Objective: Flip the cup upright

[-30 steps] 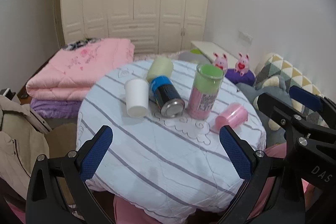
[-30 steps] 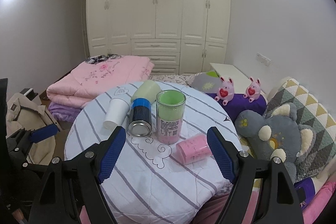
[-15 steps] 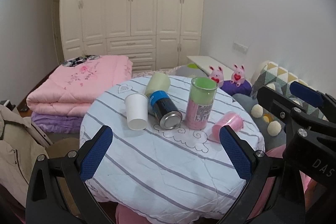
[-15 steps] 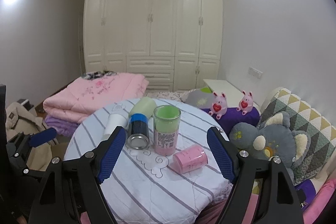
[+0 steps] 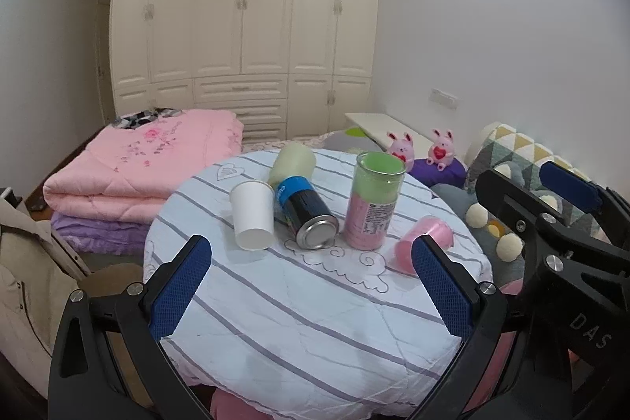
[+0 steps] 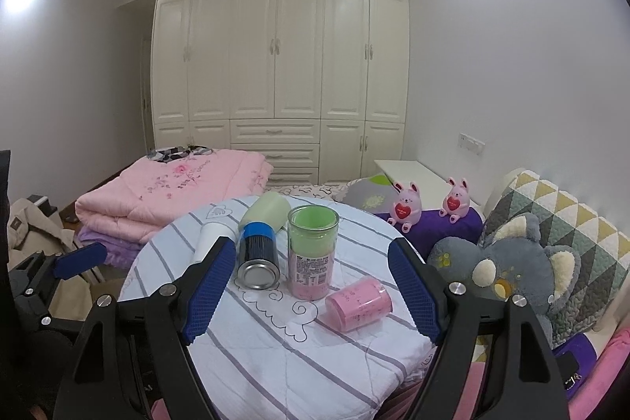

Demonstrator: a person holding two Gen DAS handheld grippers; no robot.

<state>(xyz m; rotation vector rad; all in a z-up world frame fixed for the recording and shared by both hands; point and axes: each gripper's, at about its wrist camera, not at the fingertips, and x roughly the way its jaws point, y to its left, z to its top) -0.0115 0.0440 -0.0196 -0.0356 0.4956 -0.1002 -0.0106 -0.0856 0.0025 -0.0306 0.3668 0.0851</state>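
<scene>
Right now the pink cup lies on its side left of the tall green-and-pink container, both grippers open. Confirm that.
Not quite: the pink cup lies on its side right of the tall green-and-pink container, as the right wrist view shows. Both the left gripper and the right gripper are open.

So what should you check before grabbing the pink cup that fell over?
1. Pink cup lying on its side, still needing flipping: ok, it is on its side.
2. Right hand-held gripper open and empty: ok.
3. Left hand-held gripper open and empty: ok.
4. Space around the pink cup: ok, it lies apart from the tall green-and-pink jar.
5. Tall jar standing upright so it won't get knocked: ok for now, but it is close by.
6. Which end of the pink cup is the open mouth: cannot tell.
</scene>
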